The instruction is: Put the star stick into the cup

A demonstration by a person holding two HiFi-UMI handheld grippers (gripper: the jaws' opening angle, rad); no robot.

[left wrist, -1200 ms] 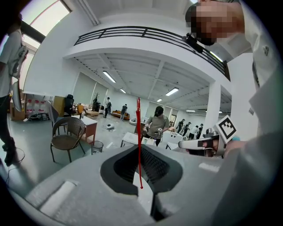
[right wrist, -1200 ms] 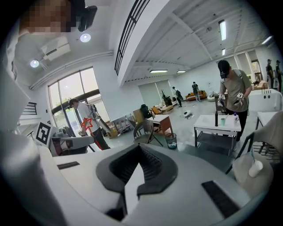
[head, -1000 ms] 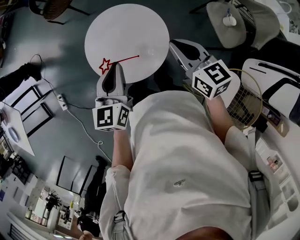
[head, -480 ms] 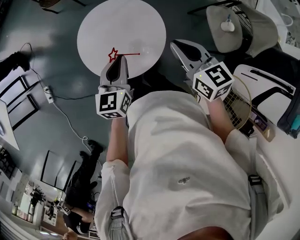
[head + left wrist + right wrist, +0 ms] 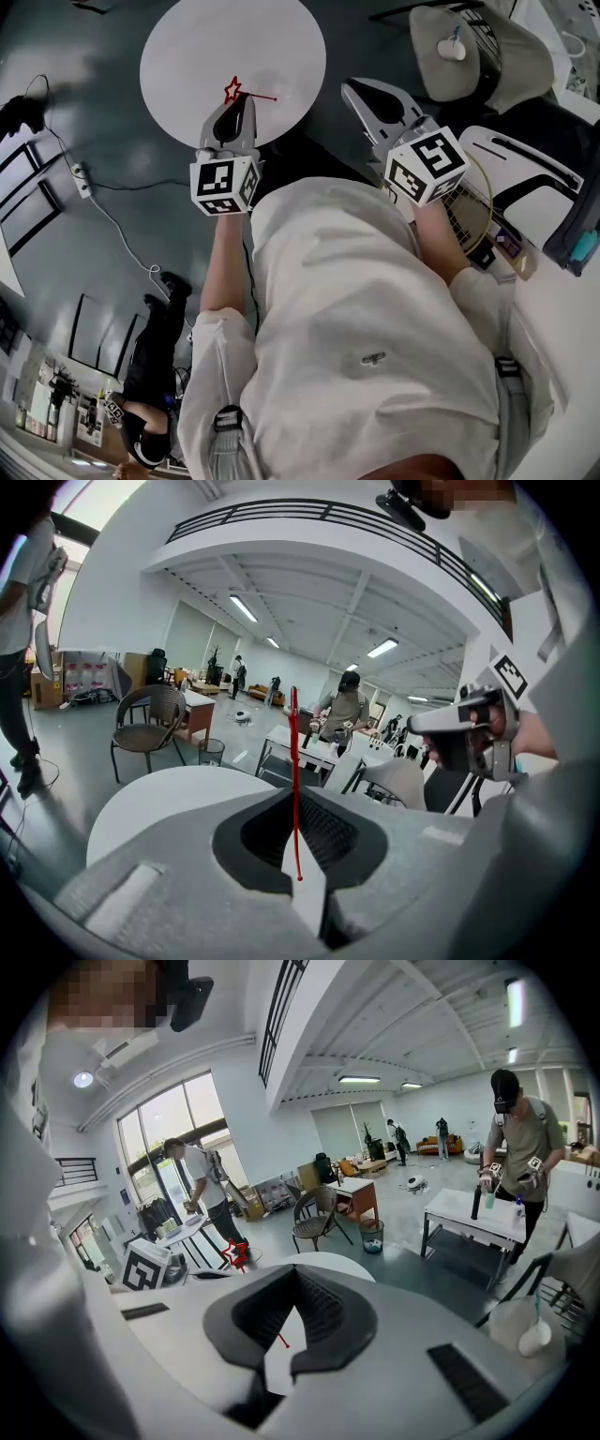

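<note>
The star stick is thin and red, and its outlined star [image 5: 232, 90] hangs over the round white table [image 5: 187, 56]. My left gripper [image 5: 238, 103] is shut on the stick's shaft. In the left gripper view the shaft [image 5: 294, 761] runs straight up between the closed jaws [image 5: 294, 791], with its tail end toward the camera. The right gripper view shows the star [image 5: 233, 1253] beside the left gripper's marker cube. My right gripper [image 5: 352, 87] is shut and empty, off the table's right edge. I cannot make out a cup on the table.
A grey chair [image 5: 469, 56] at the upper right carries a small white cup-like object [image 5: 452, 45]. A racket [image 5: 473, 211] lies at the right. A power strip and cable [image 5: 80, 173] run over the dark floor at the left.
The left gripper has moved up and over the table with the stick. The star has shifted from the table's near-left rim toward its middle, and the shaft looks shorter. The right gripper has stayed put.
</note>
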